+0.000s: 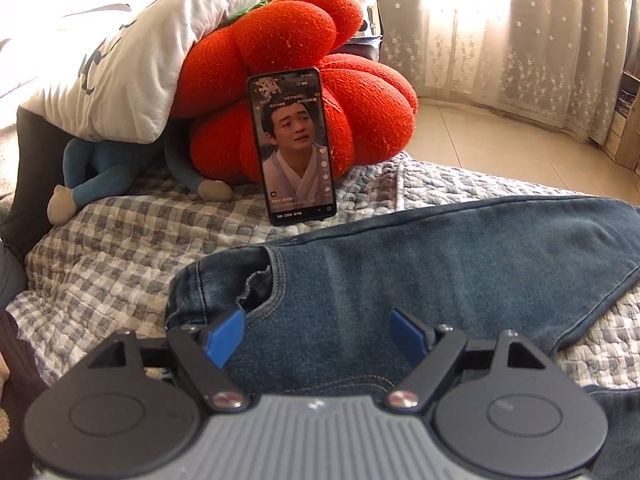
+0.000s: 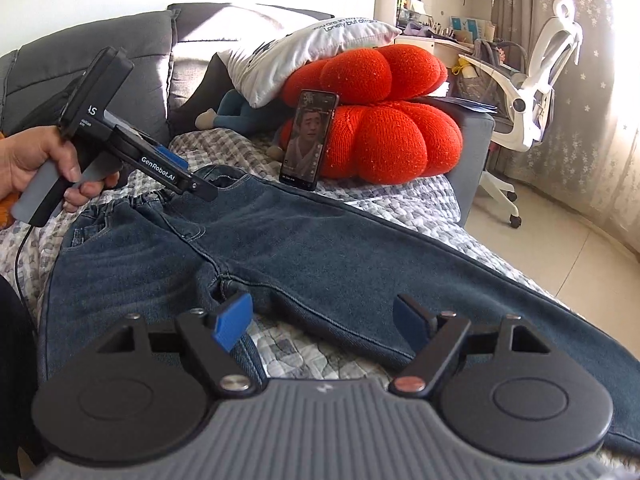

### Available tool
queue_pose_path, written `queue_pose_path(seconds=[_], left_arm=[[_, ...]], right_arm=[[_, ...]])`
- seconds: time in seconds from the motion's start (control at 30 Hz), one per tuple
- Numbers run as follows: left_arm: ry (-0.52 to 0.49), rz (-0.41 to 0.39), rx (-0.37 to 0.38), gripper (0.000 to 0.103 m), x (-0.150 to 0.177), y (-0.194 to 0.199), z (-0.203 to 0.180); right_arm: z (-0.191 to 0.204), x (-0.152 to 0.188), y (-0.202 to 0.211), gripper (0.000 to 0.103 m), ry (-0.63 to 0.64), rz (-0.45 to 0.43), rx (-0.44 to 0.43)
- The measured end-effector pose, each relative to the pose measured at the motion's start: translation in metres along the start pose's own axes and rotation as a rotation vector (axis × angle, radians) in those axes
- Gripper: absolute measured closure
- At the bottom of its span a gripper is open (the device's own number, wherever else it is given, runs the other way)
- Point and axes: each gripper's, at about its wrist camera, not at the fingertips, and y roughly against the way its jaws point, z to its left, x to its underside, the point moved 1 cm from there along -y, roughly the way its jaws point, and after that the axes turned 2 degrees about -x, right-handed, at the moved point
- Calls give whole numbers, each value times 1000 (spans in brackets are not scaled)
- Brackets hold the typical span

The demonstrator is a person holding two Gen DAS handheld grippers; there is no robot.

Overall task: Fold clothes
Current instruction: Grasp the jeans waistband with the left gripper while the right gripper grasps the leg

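Note:
A pair of dark blue jeans (image 2: pixel 320 240) lies spread on a checked quilt (image 2: pixel 400 204), waistband to the left, legs running right. In the left wrist view the jeans (image 1: pixel 400 272) fill the lower right, with the waistband corner and pocket just ahead. My left gripper (image 1: pixel 318 336) is open, hovering over the waistband; it also shows in the right wrist view (image 2: pixel 196 184), held by a hand. My right gripper (image 2: pixel 324 320) is open and empty above the crotch and the near leg.
A phone (image 1: pixel 294 144) playing a video leans on a red pumpkin cushion (image 1: pixel 320 80) at the back. A white pillow (image 1: pixel 120 64) and a blue plush toy (image 1: pixel 100 176) lie left. A white office chair (image 2: pixel 532 96) stands on the tiled floor right.

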Motion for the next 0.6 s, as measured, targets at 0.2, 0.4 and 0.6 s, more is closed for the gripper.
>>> queue_pose_path(seconds=[0.2,0.4,0.6], left_arm=[[22,-22,18,22,-4,-19,25],[6,-41,-1,22,-13,-41,50],[18,-48,31,23,-20,-61,74]], right_arm=[[-9,-17,-33,23,-10,-8,-22],[-21,-26,-66,23,-4,8,-26],[-34,-33,-95,23,-6,1,-31]])
